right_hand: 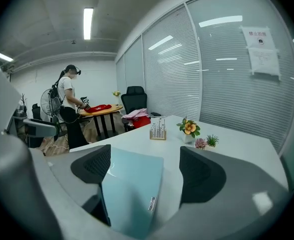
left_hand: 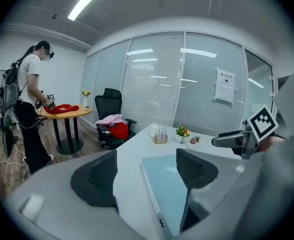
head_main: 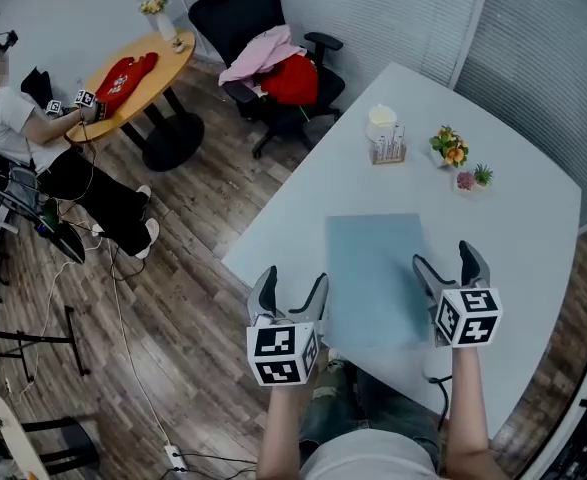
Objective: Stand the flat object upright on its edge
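We see one flat, smooth, pale-blue rectangular panel (head_main: 375, 278) lying flat near the front edge of the one white table (head_main: 533, 218). Its single small silvery tag (right_hand: 151, 203) is too tiny to read. Our two grippers flank it (each has ribbed dark pads): the left gripper (head_main: 293, 282) and the right gripper (head_main: 445, 258) both gape wide, gripping nothing, each just beside one side edge of the panel.

No print can be read. The paper notice (right_hand: 261, 51) on the glass wall (right_hand: 212, 79) is too blurred, likewise the small label (right_hand: 151, 203) on the flat object (right_hand: 131, 184).
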Available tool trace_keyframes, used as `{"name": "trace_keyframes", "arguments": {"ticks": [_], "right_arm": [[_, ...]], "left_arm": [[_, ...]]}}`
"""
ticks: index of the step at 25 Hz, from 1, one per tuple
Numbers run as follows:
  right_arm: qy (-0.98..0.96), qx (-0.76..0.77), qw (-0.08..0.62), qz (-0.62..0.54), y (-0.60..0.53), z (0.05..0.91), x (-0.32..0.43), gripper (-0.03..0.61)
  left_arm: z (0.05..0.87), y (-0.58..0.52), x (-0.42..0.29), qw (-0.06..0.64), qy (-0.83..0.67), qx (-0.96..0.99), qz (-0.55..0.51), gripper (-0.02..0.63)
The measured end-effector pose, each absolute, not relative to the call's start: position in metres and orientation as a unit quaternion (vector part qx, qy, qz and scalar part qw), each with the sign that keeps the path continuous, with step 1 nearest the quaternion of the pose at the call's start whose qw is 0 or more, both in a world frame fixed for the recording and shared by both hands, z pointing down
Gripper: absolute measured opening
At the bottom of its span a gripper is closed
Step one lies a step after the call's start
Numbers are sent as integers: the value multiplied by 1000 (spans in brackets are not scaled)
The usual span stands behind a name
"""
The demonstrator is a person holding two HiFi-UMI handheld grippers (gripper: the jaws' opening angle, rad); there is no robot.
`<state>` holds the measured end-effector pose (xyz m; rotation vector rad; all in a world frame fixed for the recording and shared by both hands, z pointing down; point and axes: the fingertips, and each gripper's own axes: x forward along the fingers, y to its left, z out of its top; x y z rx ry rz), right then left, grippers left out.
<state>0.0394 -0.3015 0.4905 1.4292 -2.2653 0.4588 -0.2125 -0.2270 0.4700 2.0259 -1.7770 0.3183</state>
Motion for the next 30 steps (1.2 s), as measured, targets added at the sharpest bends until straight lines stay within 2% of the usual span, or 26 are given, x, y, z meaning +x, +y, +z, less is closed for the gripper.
{"name": "trace_keyframes", "arguments": {"ticks": [15, 30], "right_arm": [[-824, 458, 243, 226, -333, 550, 27, 456], [-799, 425, 251, 344, -334, 626, 27, 446]], "left_arm": [[568, -217, -150, 352, -549, 742, 154, 399], [637, -202, -123, 455, -473, 733, 179, 419]]}}
